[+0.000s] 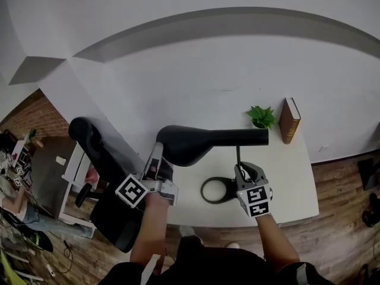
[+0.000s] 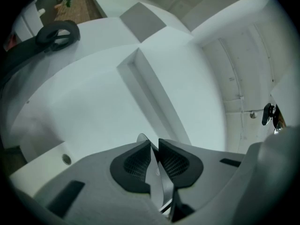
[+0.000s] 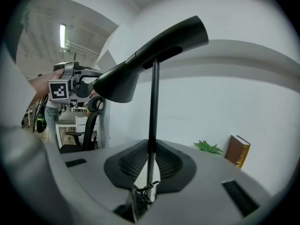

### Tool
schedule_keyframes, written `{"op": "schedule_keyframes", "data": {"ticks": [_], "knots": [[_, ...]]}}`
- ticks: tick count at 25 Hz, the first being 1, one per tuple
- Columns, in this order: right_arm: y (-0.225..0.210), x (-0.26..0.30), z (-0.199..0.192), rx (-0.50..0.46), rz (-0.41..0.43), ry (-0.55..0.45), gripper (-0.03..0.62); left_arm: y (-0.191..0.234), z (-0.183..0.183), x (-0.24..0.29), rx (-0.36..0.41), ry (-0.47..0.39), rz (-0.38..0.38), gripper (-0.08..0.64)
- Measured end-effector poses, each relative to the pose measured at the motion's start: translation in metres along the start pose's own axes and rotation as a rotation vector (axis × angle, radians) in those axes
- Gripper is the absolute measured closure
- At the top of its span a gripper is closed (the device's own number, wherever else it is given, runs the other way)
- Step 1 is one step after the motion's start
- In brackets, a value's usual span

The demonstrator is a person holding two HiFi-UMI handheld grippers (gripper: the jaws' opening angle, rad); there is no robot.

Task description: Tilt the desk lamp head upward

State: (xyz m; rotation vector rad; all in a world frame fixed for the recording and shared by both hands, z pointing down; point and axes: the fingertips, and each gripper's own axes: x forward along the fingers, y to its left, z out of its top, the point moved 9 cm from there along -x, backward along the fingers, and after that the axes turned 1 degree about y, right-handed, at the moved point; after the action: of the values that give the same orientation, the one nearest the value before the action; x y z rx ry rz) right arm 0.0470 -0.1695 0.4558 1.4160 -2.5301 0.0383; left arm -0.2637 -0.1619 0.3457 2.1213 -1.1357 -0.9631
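Gripping the lamp head (image 1: 202, 141) at its wide end, we are pinching the thin rim (image 2: 161, 184) of the shade between the pads of the left gripper (image 1: 158, 154). Its jaws are standing nearly together, with only that edge between them. The head is reaching across above the desk (image 1: 285, 177), its broad shade toward our left and its narrow end pointing right, toward the plant (image 1: 260, 116). In the right gripper view the shade end is hanging lower than the narrow end.

We are clamping the right gripper (image 1: 245, 170) on the stem (image 1: 238, 155), low down, well below where it is meeting the head. In the right gripper view the thin black rod is running straight up between the two pads, which are pressing on it from both sides. The stem is rising upright from the ring base (image 1: 202, 190), which is lying flat on the white desk just left of the right gripper.

We are seeing the plant and a brown book (image 1: 289, 120) standing on end, side by side at the desk's far right corner by the white wall, well apart from the base. A black chair (image 1: 95, 153) is standing off the desk's left edge.
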Motion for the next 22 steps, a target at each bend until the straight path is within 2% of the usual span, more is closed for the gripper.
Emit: {"op": "schedule_keyframes", "data": {"ticks": [6, 9, 15, 22], "knots": [[0.001, 0.002, 0.002, -0.015, -0.003, 0.004, 0.554, -0.02, 0.02, 0.012, 0.116, 0.005, -0.018, 0.514], [0.004, 0.001, 0.0, -0.031, -0.001, 0.005, 0.552, -0.031, 0.03, 0.015, 0.176, -0.002, -0.054, 0.514], [0.007, 0.004, -0.002, -0.057, 0.001, 0.027, 0.557, -0.057, 0.05, 0.028, 0.393, 0.032, -0.076, 0.509], [0.007, 0.004, -0.003, -0.037, -0.014, 0.013, 0.56, -0.078, 0.056, 0.037, 0.52, 0.028, -0.09, 0.505]]}}
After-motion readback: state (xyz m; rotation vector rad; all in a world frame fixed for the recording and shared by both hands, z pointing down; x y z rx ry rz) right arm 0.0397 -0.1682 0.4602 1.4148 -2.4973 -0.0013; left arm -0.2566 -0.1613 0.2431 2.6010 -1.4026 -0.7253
